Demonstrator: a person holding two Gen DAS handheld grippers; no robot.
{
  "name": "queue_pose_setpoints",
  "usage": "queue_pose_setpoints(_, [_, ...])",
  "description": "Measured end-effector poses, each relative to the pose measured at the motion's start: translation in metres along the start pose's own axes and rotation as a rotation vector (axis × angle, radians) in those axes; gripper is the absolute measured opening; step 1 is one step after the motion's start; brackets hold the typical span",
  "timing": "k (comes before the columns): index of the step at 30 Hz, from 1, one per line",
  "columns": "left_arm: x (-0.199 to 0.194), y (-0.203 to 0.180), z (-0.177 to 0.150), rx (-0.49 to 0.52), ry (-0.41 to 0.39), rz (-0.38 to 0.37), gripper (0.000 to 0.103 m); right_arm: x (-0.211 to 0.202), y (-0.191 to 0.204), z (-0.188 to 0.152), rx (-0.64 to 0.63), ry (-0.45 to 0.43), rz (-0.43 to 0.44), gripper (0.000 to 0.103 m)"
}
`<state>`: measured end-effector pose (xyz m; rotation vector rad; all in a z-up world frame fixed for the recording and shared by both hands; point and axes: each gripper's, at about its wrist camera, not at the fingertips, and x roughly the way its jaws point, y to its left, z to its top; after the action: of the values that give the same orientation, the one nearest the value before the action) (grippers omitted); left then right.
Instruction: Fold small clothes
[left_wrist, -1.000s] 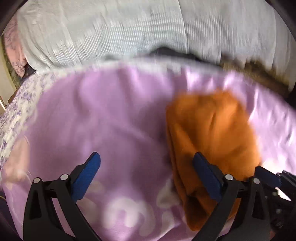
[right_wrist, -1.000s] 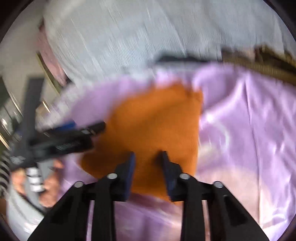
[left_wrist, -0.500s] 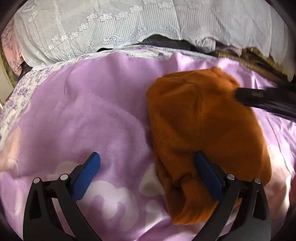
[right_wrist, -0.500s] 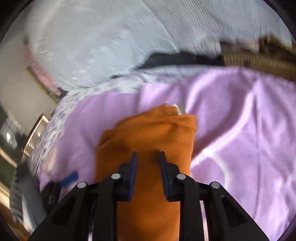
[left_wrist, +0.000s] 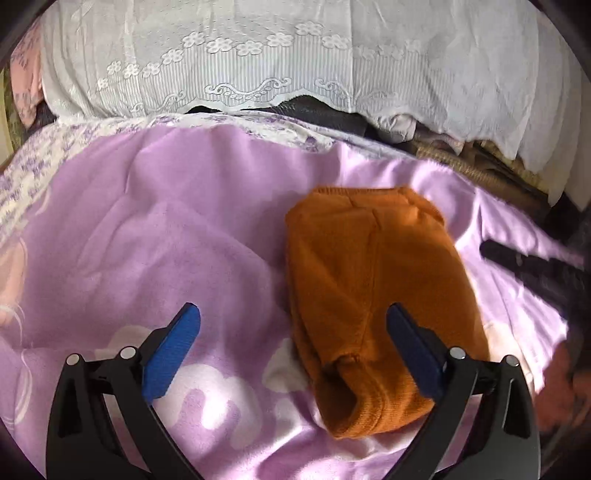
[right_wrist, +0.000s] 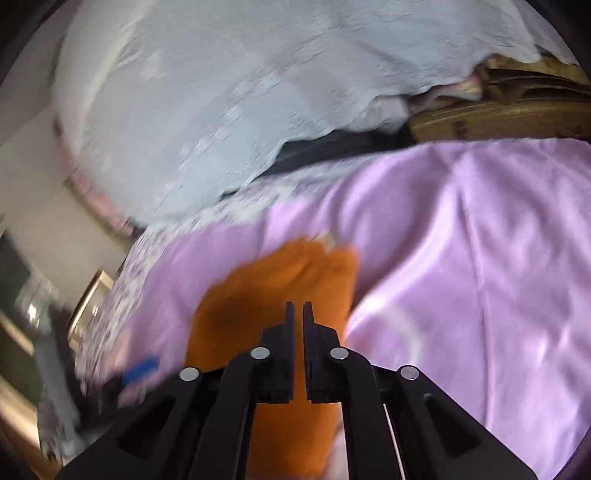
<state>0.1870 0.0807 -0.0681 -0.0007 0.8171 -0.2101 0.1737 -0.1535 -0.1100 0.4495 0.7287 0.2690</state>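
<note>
**Orange garment folded on the lilac blanket, both grippers off it**

We held the left gripper low over the lilac blanket with its jaws spread wide and nothing between the blue pads. The right-hand pad sat in front of the near edge of the orange knitted garment; whether it touched the cloth we could not tell.

The garment lay as a folded bundle on the blanket, right of centre in the left wrist view, its ribbed hem towards us and its far edge pointing at the white lace cloth that hung behind the bed. A strip of floral sheet showed between the blanket and the lace.

Our right gripper was above the garment's near half in its own blurred view. Its jaws had just eased apart a little, leaving a thin slit, and we saw no fabric caught in that slit. From the left wrist view the same tool appeared as a dark blurred bar at the right edge, clear of the garment and over the blanket.
</note>
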Motion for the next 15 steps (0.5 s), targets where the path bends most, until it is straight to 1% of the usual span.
queue_pose_setpoints(1, [0.01, -0.006, -0.004, 0.034, 0.029, 0.039, 0.099, 0.009, -0.002, -0.007, 0.003, 0.027, -0.013, 0.019])
queue_pose_setpoints(2, [0.022, -0.012, -0.01, 0.063, 0.06, 0.063, 0.099, 0.017, -0.007, -0.016, -0.012, 0.018, -0.026, 0.018])
queue_pose_setpoints(3, [0.025, -0.015, -0.014, 0.066, 0.05, 0.067, 0.099, 0.016, -0.006, -0.018, -0.038, -0.008, -0.033, 0.018])
queue_pose_setpoints(5, [0.018, -0.018, -0.014, 0.087, 0.026, 0.099, 0.099, 0.007, 0.002, -0.015, -0.066, -0.022, -0.077, 0.019])
queue_pose_setpoints(7, [0.012, -0.023, -0.016, 0.114, -0.002, 0.138, 0.099, -0.004, 0.006, -0.016, -0.089, -0.073, -0.104, 0.023])
queue_pose_setpoints(9, [0.008, -0.028, -0.018, 0.133, -0.022, 0.162, 0.098, -0.017, 0.017, -0.022, -0.132, -0.104, -0.091, 0.023])
queue_pose_setpoints(11, [0.002, -0.029, -0.017, 0.139, -0.044, 0.17, 0.098, -0.023, 0.028, -0.029, -0.179, -0.122, -0.101, 0.024])
queue_pose_setpoints(12, [-0.001, -0.029, -0.017, 0.138, -0.051, 0.168, 0.098, -0.024, 0.032, -0.033, -0.188, -0.112, -0.104, 0.03])
queue_pose_setpoints(13, [-0.002, -0.029, -0.017, 0.136, -0.055, 0.165, 0.098, -0.018, 0.03, -0.032, -0.196, -0.083, -0.11, 0.032])
queue_pose_setpoints(14, [-0.003, -0.028, -0.017, 0.136, -0.054, 0.166, 0.098, -0.007, 0.028, -0.037, -0.2, -0.036, -0.135, 0.034])
queue_pose_setpoints(15, [-0.002, -0.028, -0.018, 0.136, -0.047, 0.167, 0.098, -0.004, 0.026, -0.044, -0.201, -0.026, -0.149, 0.034])
